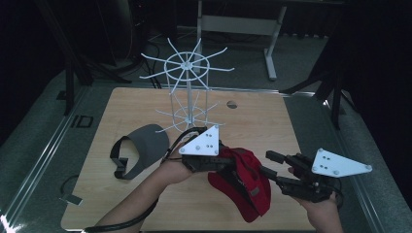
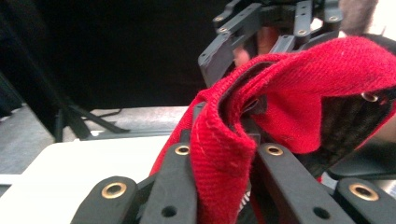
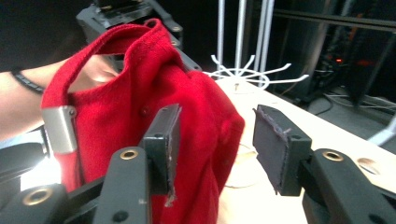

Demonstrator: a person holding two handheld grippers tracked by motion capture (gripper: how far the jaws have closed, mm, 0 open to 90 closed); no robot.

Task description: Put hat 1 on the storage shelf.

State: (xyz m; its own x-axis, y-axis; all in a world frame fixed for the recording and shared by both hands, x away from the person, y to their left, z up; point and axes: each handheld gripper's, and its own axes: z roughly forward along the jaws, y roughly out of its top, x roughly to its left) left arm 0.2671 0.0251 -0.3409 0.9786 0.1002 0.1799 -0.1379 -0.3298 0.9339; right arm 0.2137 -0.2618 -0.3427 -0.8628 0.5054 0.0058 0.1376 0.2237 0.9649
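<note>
In the high view a red cap (image 1: 245, 182) hangs just below the middle of the frame, lifted off the wooden table (image 1: 262, 121) between the person's two hands. The left gripper (image 1: 224, 164) comes in from the lower left and reaches into the cap's upper edge; in the left gripper view its two black jaws are drawn close together with a thick fold of the red cap (image 2: 224, 154) pinched between them, so it has a firm hold on the fabric. The right gripper (image 1: 272, 162) sits at the lower right of the high view, its tips just beside the cap's right side. In the right gripper view its jaws stand wide apart with a clear gap between the pads; the red cap (image 3: 154, 112) fills the left half of that frame behind the left jaw, and nothing lies between the jaws, so this gripper holds nothing. A metal buckle (image 3: 58, 128) on the cap's strap shows at the left edge of that view. On the table at the left centre of the high view lies a grey visor (image 1: 138, 148) with a dark strap, well apart from the cap. A white wire rack (image 1: 187, 92) with radiating hooks stands upright toward the upper middle of the table, behind the left gripper.
</note>
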